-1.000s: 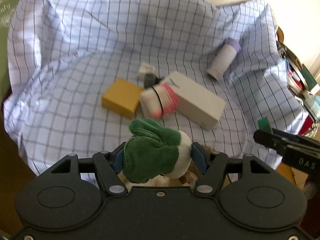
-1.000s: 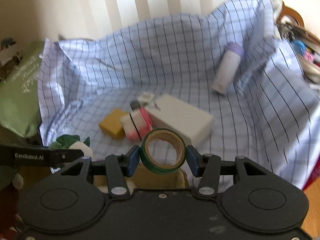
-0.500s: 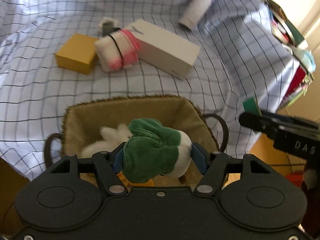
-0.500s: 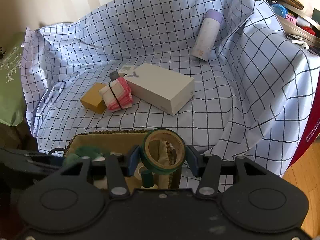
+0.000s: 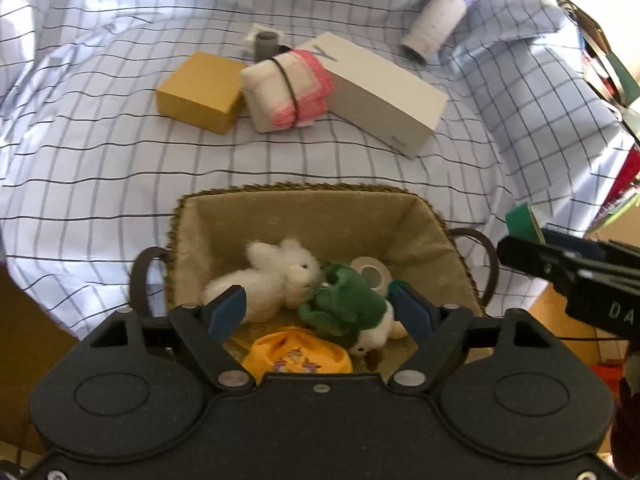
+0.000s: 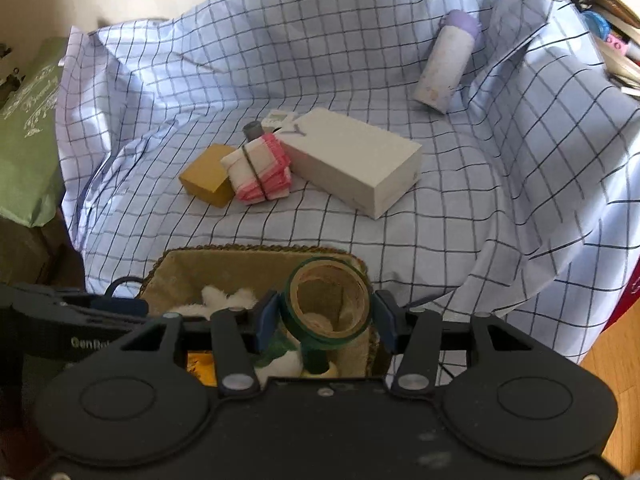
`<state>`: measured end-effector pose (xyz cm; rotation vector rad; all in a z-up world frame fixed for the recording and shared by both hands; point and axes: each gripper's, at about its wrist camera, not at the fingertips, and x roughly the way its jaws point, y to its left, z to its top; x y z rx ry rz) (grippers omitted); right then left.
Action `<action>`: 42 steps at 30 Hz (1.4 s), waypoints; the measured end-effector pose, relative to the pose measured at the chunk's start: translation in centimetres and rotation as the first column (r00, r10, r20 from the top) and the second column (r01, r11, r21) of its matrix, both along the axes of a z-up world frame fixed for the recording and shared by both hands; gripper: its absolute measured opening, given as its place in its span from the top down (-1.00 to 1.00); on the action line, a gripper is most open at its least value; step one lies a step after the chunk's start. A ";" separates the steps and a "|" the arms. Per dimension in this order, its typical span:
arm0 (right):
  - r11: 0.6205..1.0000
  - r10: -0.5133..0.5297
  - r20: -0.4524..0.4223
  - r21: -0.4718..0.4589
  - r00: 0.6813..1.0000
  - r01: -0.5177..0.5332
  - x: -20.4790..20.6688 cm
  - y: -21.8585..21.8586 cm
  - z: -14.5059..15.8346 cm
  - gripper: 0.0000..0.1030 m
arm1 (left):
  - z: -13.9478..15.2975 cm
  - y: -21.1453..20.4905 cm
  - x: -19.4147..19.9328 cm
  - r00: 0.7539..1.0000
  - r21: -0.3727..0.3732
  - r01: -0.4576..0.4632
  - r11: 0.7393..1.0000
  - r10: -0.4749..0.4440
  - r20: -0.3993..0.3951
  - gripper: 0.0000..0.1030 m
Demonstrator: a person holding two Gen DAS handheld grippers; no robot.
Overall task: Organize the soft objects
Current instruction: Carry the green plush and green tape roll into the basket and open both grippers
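Note:
A woven basket (image 5: pixel 304 208) stands on the checked cloth close below me. In it lie a white plush rabbit (image 5: pixel 276 276), a green and white plush toy (image 5: pixel 344 308), a yellow cloth item (image 5: pixel 298 354) and a tape roll (image 5: pixel 372 274). My left gripper (image 5: pixel 320 310) is open over the basket, the green plush lying loose between its fingers. My right gripper (image 6: pixel 324 314) is shut on a green tape roll (image 6: pixel 328 304) above the basket's right side (image 6: pixel 360 268). A folded pink and white cloth bundle (image 5: pixel 286 90) with a black band lies beyond the basket.
A yellow box (image 5: pixel 198 92), a long white box (image 5: pixel 380 94), a small grey cylinder (image 5: pixel 266 44) and a white bottle with purple cap (image 5: pixel 436 24) lie on the cloth. Cluttered shelves (image 5: pixel 612 68) stand at right, a green bag (image 6: pixel 24 140) at left.
My left gripper has opened and let go of the green plush, which has dropped into the basket. My right gripper has come lower over the basket, still holding the tape.

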<state>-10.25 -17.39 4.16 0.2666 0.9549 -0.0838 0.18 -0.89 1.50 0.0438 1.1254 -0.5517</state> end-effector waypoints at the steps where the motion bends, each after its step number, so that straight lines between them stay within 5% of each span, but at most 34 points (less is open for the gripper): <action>1: 1.000 0.010 -0.007 0.001 1.000 -0.010 0.1 0.2 -0.1 0.02 | 0.0 0.0 0.0 1.000 0.008 -0.008 1.000 0.008 0.005 -0.52; 16: 0.985 0.169 -0.074 -0.020 0.983 -0.171 0.2 3.5 -1.5 0.02 | 0.4 1.1 -0.2 0.994 0.113 -0.101 0.988 0.095 0.054 -0.58; 26: 0.985 0.170 -0.068 -0.011 0.983 -0.171 0.4 3.2 -1.3 -0.24 | -0.3 1.0 -0.2 0.994 0.142 -0.112 0.984 0.109 0.028 -0.59; 42: 0.986 0.167 -0.093 -0.007 0.982 -0.169 0.7 2.9 -1.8 -0.35 | -0.4 0.6 -0.1 0.992 0.163 -0.126 0.979 0.125 0.020 -0.60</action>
